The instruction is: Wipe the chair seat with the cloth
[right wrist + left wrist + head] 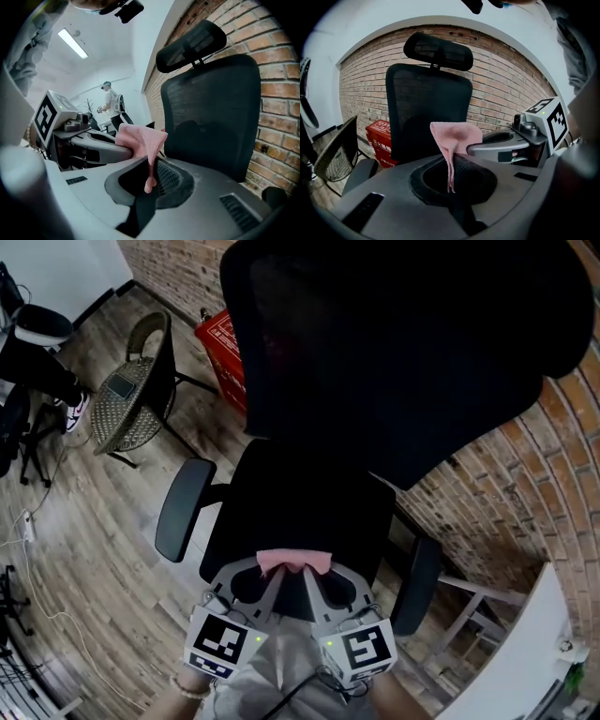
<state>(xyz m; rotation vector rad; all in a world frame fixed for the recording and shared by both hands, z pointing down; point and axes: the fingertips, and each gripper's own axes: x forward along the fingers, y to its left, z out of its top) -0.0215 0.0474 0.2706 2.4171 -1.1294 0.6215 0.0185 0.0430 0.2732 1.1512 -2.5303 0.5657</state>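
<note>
**Clamping the cloth (293, 562) from both sides over the chair seat (309, 498)**

And the pink cloth is pinched at once by the left gripper (274, 572) and the right gripper (315, 572). Both pairs of jaws are shut tight on it, tips nearly meeting. A fold is bunched up above the jaws, and a thin tail is seen dangling between them. It is held at the front edge of the black chair seat, though contact cannot be made out. The mesh backrest (403, 352) is faced squarely. Behind, a red box (222, 343) and a wicker chair (131, 395) are seen on the wooden floor (84, 549).

Pink cloth (294, 562) (bunched), black chair seat (309, 507)
</note>
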